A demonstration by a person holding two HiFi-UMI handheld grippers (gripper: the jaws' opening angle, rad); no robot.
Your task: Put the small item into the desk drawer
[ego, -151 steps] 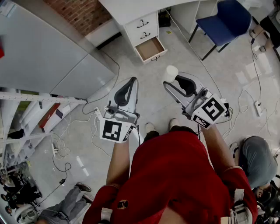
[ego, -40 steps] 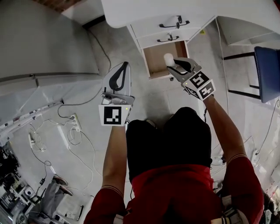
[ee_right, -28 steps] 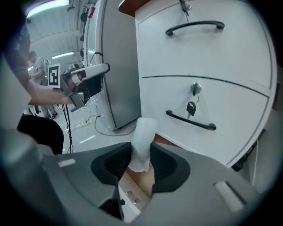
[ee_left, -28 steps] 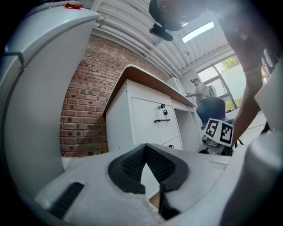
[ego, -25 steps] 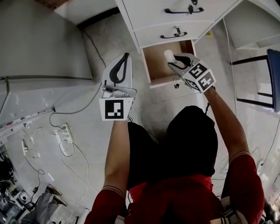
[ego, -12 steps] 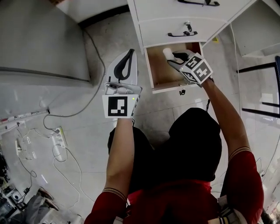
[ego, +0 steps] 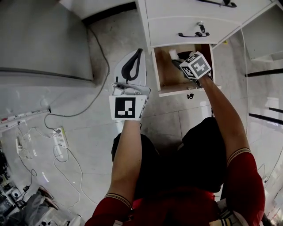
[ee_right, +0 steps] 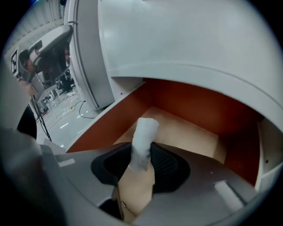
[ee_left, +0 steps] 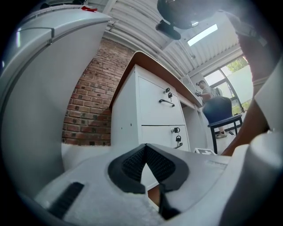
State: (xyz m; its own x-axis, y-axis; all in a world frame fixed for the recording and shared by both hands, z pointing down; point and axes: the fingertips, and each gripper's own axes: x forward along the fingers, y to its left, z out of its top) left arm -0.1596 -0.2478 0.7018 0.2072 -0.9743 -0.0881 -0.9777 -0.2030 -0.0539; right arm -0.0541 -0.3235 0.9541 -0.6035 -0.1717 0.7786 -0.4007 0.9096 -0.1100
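Observation:
The small item is a white cylinder (ee_right: 142, 142), and my right gripper (ee_right: 142, 165) is shut on its lower part. In the head view the white cylinder (ego: 173, 54) pokes out ahead of the right gripper (ego: 179, 61), inside the open bottom drawer (ego: 161, 70) of the white desk (ego: 185, 11). The right gripper view looks into the open drawer (ee_right: 185, 132), whose brown wooden floor lies just below the cylinder. My left gripper (ego: 132, 66) hangs over the floor left of the drawer, shut with nothing in it; its pads meet in the left gripper (ee_left: 146, 164) view.
Above the open drawer are two closed drawers with black handles (ego: 193, 34). A grey cabinet (ego: 40, 35) stands at the left, with cables and a power strip (ego: 59, 137) on the tiled floor. The person's legs (ego: 177, 154) are below the drawer front.
My right gripper has carried the white cylinder from above the floor into the open drawer and lower. The left gripper stayed shut beside it as the person moved nearer the desk.

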